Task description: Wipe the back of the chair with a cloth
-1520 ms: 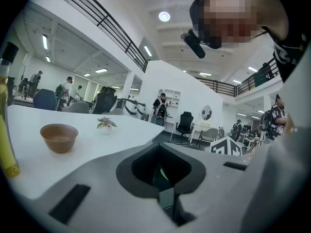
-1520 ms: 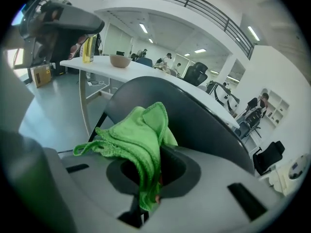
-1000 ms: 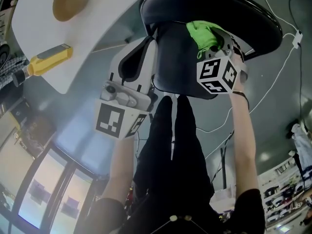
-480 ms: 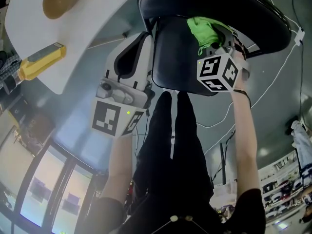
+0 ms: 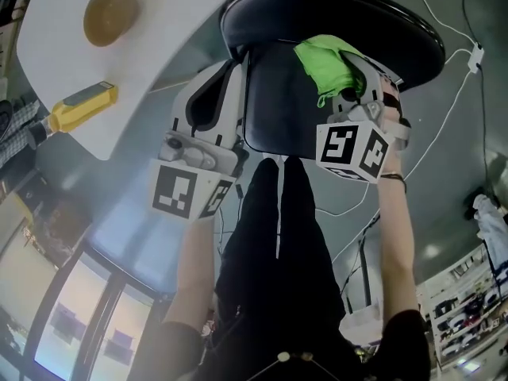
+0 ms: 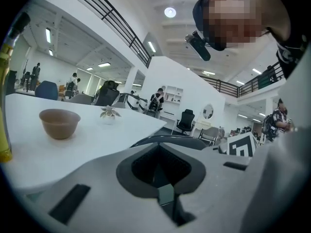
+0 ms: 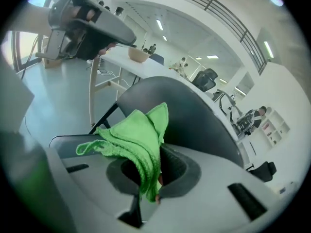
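The green cloth (image 5: 325,62) is bunched against the right side of the chair back (image 5: 274,113), toward the end nearest the chair seat (image 5: 333,2). The right gripper (image 5: 343,82) has its jaws closed on the cloth. In the right gripper view the folds spill out of the clamped jaws and hang over the gripper's grey body, with the dark curved back rising right behind them.

The left gripper (image 5: 226,74) lies just beside the left edge of the chair back. Its own view shows the jaws brought together with nothing visible between them.

To the left of the chair is a white table (image 5: 171,22). A brown bowl (image 5: 111,13) sits near the table's far edge, and a yellow object (image 5: 83,105) lies at its near edge. A white cable (image 5: 444,117) trails over the grey floor to the right of the seat.
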The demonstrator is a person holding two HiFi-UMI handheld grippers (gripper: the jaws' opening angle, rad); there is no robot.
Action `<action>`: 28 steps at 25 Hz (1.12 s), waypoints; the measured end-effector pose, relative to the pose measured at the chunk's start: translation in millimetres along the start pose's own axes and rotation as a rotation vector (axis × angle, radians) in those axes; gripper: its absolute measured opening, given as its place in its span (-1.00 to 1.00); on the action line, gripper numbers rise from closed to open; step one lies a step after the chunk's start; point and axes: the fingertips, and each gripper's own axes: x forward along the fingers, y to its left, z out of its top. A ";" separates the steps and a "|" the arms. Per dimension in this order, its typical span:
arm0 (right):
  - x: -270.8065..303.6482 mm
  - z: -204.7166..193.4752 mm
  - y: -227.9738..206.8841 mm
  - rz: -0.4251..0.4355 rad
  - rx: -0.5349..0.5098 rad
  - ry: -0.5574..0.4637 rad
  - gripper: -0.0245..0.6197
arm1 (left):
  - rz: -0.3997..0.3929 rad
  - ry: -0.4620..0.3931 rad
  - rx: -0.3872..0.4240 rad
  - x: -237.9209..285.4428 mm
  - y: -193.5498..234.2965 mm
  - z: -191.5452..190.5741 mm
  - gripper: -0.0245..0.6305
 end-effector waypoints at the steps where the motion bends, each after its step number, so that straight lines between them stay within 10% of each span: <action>1: -7.0 4.2 -10.2 -0.021 -0.002 -0.007 -0.79 | -0.009 -0.005 0.004 1.4 -3.0 5.0 -0.91; 15: -60.3 13.1 -130.6 -0.238 -0.011 0.037 -0.79 | -0.050 -0.060 0.024 16.1 -15.1 60.1 -0.91; 28: -45.1 -11.4 -113.3 -0.214 -0.010 0.057 -0.79 | -0.060 -0.013 0.046 19.6 -17.3 39.9 -0.91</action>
